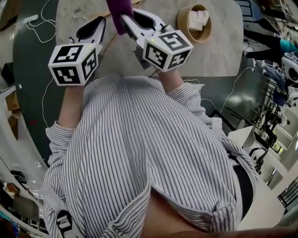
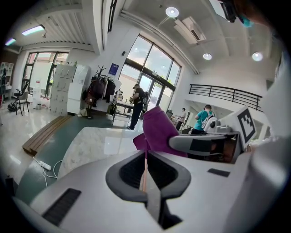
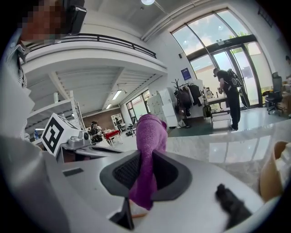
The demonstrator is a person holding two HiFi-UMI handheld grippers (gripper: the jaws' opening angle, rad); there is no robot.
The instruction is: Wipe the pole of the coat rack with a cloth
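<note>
In the head view both grippers are raised in front of the person's striped shirt, above a pale round table [image 1: 223, 51]. My right gripper [image 1: 126, 19] is shut on a purple cloth [image 1: 118, 11], which stands up out of its jaws [image 3: 145, 157] as a folded wad [image 3: 150, 136]. My left gripper [image 1: 98, 23] hangs just to the left of it, jaws shut [image 2: 145, 157] with nothing held. The cloth [image 2: 157, 129] shows close to the right in the left gripper view. A coat rack [image 2: 97, 86] hung with dark clothes stands far off by the windows [image 3: 184, 98].
A round wooden tub [image 1: 195, 21] with white things in it sits on the table at the right. White cables [image 1: 39, 21] trail over the dark floor at the left. Desks and equipment [image 1: 279, 69] crowd the right side. People stand in the distance [image 2: 136, 104].
</note>
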